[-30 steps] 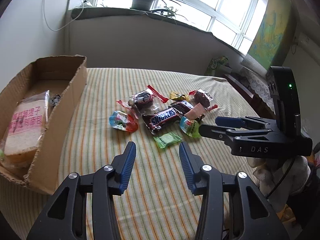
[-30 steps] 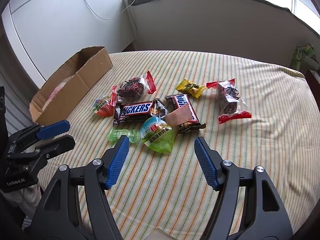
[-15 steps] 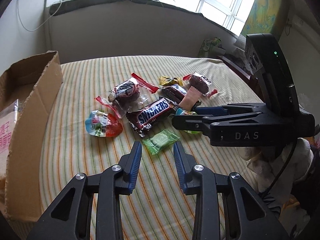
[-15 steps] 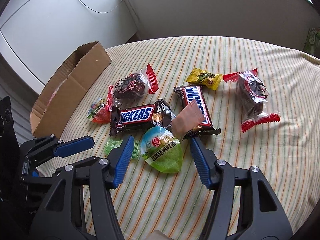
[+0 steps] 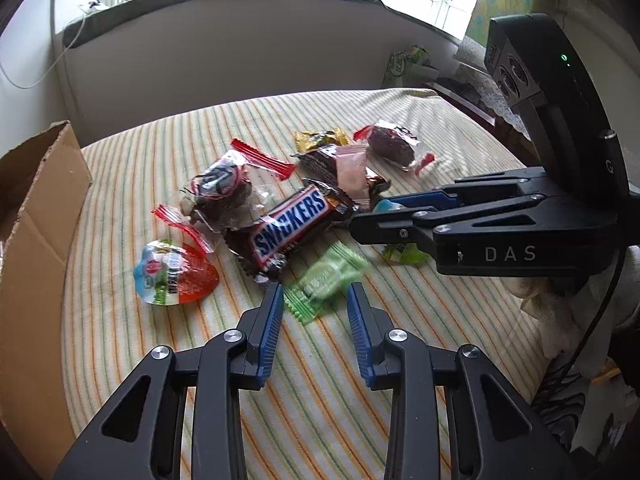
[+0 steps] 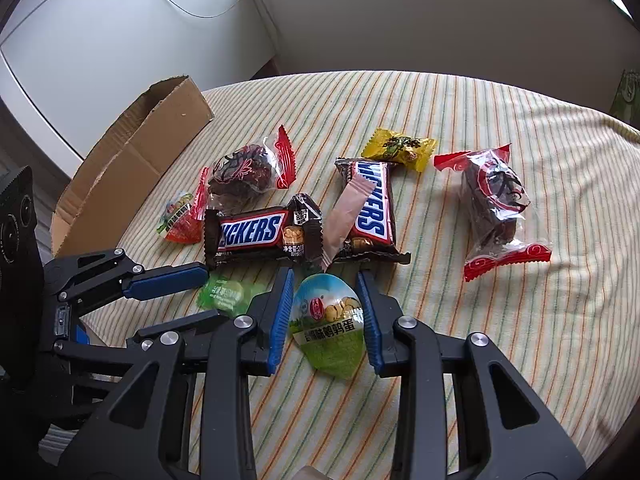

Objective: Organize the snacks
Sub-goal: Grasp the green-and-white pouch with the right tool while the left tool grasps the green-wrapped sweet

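Left tongs (image 5: pixel 315 300) narrow, straddling green candy (image 5: pixel 326 280), lower centre. Right tongs (image 6: pixel 326 292) narrow around egg packet (image 6: pixel 328 324); contact unclear.

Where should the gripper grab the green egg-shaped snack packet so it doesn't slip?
Grab the green egg packet across its wide rounded middle, coming from its pointed near end. It lies flat on the striped cloth, and the open right gripper already has a finger on each side, so closing there probably pinches it evenly.
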The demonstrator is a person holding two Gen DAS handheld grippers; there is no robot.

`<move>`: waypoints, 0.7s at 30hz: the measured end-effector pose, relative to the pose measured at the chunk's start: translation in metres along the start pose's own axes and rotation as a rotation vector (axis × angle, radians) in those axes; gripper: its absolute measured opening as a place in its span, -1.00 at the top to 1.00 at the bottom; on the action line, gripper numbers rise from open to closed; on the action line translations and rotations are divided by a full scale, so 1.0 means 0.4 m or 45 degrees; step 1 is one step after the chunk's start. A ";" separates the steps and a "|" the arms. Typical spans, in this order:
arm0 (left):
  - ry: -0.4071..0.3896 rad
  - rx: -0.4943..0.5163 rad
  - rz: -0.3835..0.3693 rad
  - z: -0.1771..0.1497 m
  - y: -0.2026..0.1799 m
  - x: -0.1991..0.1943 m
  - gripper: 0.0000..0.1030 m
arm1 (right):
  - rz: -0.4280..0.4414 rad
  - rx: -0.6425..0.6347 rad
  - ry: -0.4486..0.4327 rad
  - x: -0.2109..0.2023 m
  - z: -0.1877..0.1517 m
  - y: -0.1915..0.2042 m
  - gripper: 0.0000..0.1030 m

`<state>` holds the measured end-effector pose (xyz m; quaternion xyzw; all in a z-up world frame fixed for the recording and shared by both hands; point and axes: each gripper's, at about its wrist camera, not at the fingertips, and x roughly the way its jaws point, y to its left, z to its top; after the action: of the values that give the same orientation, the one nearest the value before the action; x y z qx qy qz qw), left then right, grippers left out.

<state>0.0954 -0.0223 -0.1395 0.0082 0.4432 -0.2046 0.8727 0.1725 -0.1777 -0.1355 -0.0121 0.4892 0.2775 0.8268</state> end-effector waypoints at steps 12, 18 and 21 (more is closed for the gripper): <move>-0.009 0.076 0.056 0.026 -0.039 -0.006 0.39 | 0.015 0.023 -0.040 -0.060 -0.062 -0.052 0.32; 0.000 0.066 0.080 0.034 -0.039 0.036 0.39 | -0.027 -0.019 -0.056 -0.073 -0.089 -0.052 0.30; -0.004 0.060 0.106 0.037 -0.043 0.038 0.40 | -0.050 -0.057 -0.056 -0.069 -0.091 -0.041 0.30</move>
<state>0.1083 -0.0461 -0.1395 0.0467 0.4362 -0.1785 0.8807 0.1409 -0.2146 -0.1363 -0.0341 0.4640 0.2724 0.8422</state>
